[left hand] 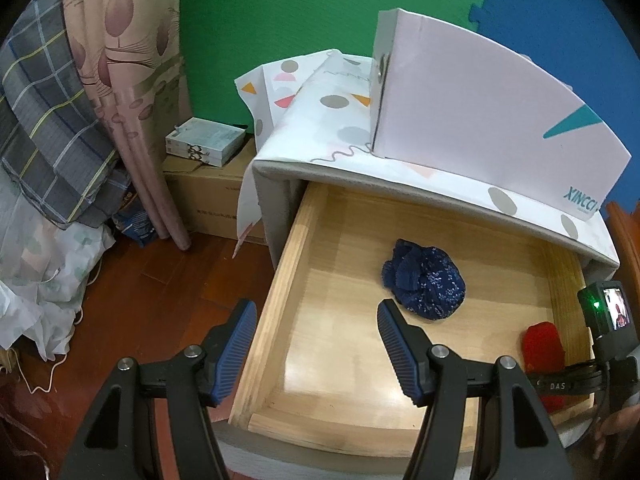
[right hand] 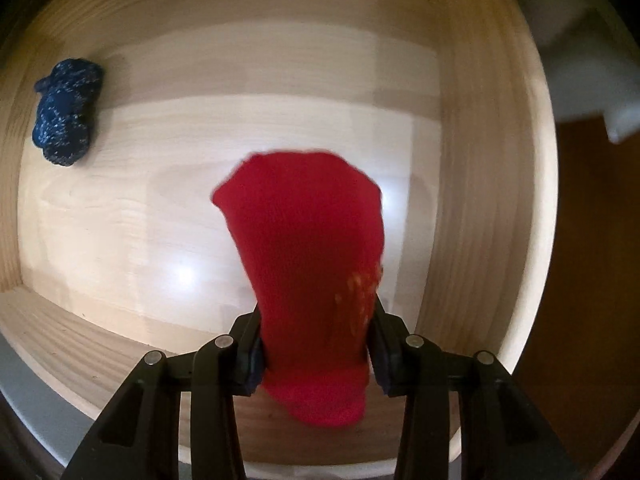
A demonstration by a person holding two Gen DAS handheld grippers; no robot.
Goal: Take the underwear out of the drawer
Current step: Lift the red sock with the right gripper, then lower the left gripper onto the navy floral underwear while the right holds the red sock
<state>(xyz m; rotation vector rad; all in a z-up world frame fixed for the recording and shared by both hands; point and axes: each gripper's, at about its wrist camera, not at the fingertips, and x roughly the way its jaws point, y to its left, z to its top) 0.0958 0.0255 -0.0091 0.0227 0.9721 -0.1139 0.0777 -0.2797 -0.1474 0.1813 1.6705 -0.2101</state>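
Observation:
The wooden drawer [left hand: 276,292] stands pulled open. On its floor lies a dark blue speckled underwear bundle [left hand: 424,280], seen far left in the right wrist view [right hand: 66,108]. A red underwear piece [right hand: 308,232] hangs between the pads of my right gripper [right hand: 316,320], which is shut on it and points down into the drawer [right hand: 480,160]. In the left wrist view the red piece [left hand: 542,344] shows at the drawer's right side, beside the right gripper's camera body [left hand: 606,312]. My left gripper [left hand: 316,316] is open and holds nothing, straddling the drawer's left wall.
A white box [left hand: 480,112] rests on the cabinet's patterned cover [left hand: 320,128]. Left of the cabinet are a cardboard box [left hand: 208,196] with a stack of books [left hand: 204,140], a pink curtain [left hand: 132,80], plaid fabric [left hand: 48,128] and wood floor [left hand: 160,300].

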